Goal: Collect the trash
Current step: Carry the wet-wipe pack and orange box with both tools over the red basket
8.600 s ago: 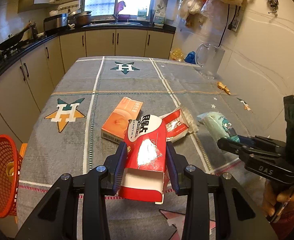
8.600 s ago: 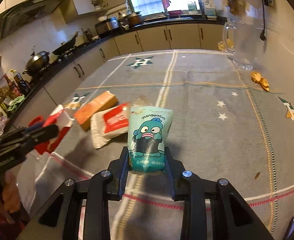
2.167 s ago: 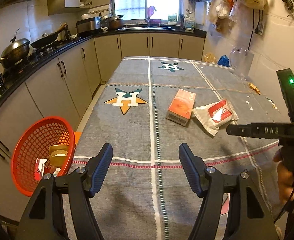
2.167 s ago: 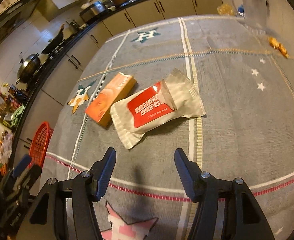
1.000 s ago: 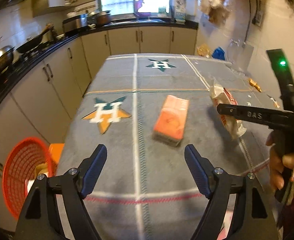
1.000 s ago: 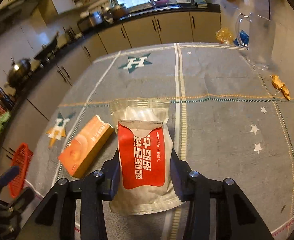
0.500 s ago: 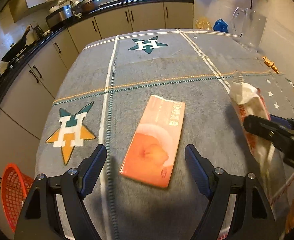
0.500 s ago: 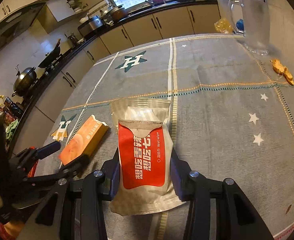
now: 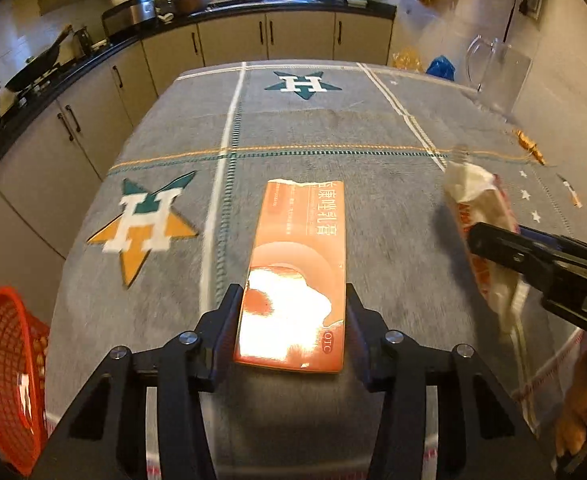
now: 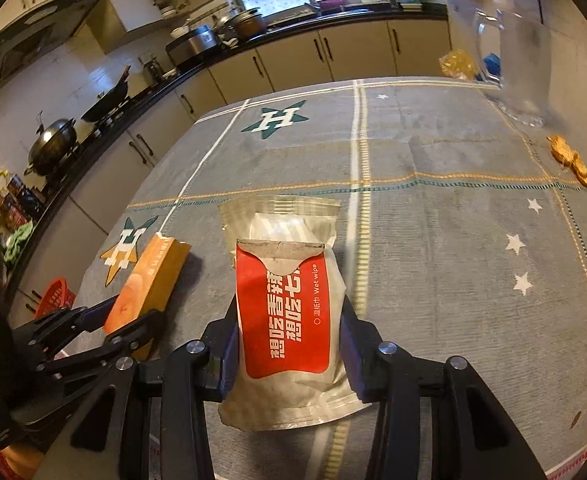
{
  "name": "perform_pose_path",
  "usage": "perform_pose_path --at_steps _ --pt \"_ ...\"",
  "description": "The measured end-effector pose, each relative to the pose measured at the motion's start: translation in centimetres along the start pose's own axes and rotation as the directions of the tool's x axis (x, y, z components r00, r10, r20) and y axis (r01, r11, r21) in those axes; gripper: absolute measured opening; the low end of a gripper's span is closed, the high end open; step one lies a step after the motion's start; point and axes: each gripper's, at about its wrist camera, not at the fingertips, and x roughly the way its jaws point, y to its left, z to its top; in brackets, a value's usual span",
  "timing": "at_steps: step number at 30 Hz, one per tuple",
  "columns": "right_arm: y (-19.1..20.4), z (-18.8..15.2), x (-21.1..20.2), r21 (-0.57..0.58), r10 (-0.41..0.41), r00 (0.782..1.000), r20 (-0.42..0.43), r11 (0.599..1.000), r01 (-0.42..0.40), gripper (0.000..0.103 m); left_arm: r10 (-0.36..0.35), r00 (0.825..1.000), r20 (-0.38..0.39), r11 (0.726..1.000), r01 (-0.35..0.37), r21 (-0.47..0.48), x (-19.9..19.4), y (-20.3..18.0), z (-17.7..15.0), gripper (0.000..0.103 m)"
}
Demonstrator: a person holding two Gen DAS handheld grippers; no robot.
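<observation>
My left gripper is shut on the near end of an orange carton, which looks lifted at a slant off the grey tablecloth in the right wrist view. My right gripper is shut on a white wet-wipe pack with a red label and holds it above the table. The pack and right gripper also show at the right of the left wrist view. A red mesh basket with trash in it stands on the floor off the table's left edge.
A clear glass pitcher stands at the table's far right corner. Small orange scraps lie near the right edge. Kitchen counters with pots run along the left and back walls.
My left gripper has moved forward over the orange carton and shut on it. My right gripper still holds the wet-wipe pack, barely moved.
</observation>
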Motion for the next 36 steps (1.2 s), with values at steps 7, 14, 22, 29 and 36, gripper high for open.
perform_pose_path --at_steps 7,14,22,29,36 --pt "2.6 -1.0 0.2 -0.097 0.015 1.000 0.003 0.995 -0.014 0.047 0.020 0.998 0.061 0.998 -0.016 -0.058 -3.1 1.6 -2.6 0.047" --pt "4.7 -2.0 0.4 -0.180 0.017 1.000 0.003 0.984 -0.016 0.047 0.056 0.993 0.102 0.994 -0.046 -0.098 -4.8 2.8 -3.9 0.047" --pt "7.0 -3.1 0.0 -0.285 -0.040 0.997 0.059 0.957 0.055 0.047 0.070 0.991 0.118 0.992 -0.057 -0.110 -5.4 3.5 -4.5 0.047" --pt "7.4 -3.3 -0.1 -0.307 -0.065 0.995 0.075 0.948 0.086 0.047 0.069 0.991 0.115 0.992 -0.056 -0.111 -5.3 3.6 -4.8 0.047" --pt "8.0 -3.6 -0.4 -0.340 -0.087 0.991 0.099 0.933 0.116 0.047 0.068 0.991 0.116 0.992 -0.056 -0.111 -5.2 3.5 -5.0 0.047"
